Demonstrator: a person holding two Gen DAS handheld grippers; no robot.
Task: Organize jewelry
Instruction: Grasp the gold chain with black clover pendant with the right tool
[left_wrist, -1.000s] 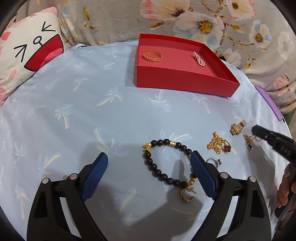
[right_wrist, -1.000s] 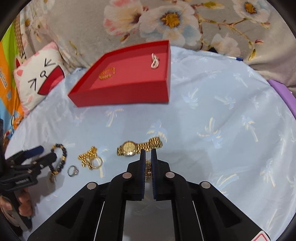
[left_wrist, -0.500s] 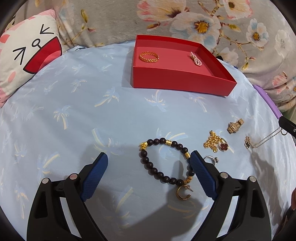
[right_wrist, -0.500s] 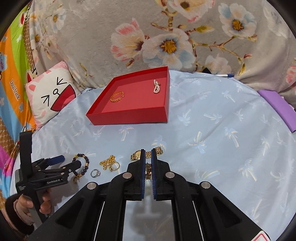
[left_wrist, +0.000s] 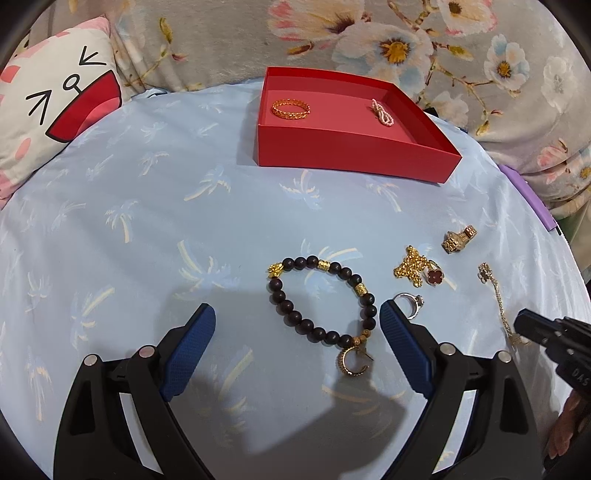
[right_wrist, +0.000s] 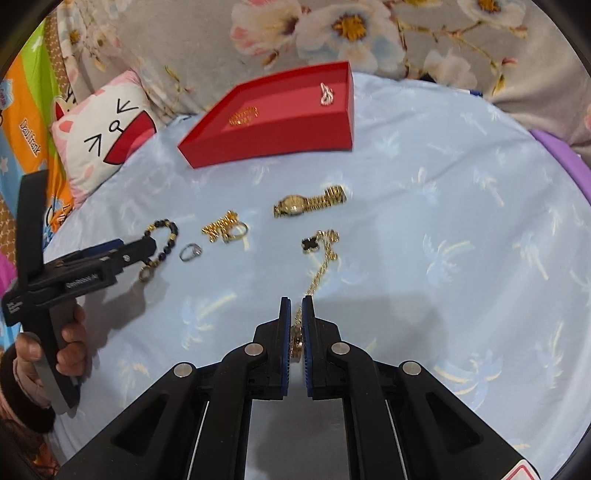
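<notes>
My right gripper (right_wrist: 296, 303) is shut on one end of a thin gold chain necklace (right_wrist: 320, 268) with a black clover charm (right_wrist: 309, 244); most of the chain trails on the blue cloth. It also shows in the left wrist view (left_wrist: 499, 300). My left gripper (left_wrist: 297, 325) is open and empty, low over a dark beaded bracelet (left_wrist: 320, 300) with a gold crescent charm. A red tray (left_wrist: 354, 147) at the back holds a gold bangle (left_wrist: 291, 109) and a pearl piece (left_wrist: 382, 113). A gold watch (right_wrist: 309, 202), a gold chain with a ring (right_wrist: 225, 228) and a silver ring (right_wrist: 190, 252) lie loose.
A cat-face cushion (left_wrist: 48, 122) sits at the back left. Floral fabric (left_wrist: 406, 40) rises behind the tray. A purple object (right_wrist: 561, 155) lies at the cloth's right edge. The person's hand (right_wrist: 70, 354) holds the left gripper's handle.
My right gripper has come down and back toward me with the necklace end pinched; the chain now lies stretched on the cloth. The left gripper has barely moved.
</notes>
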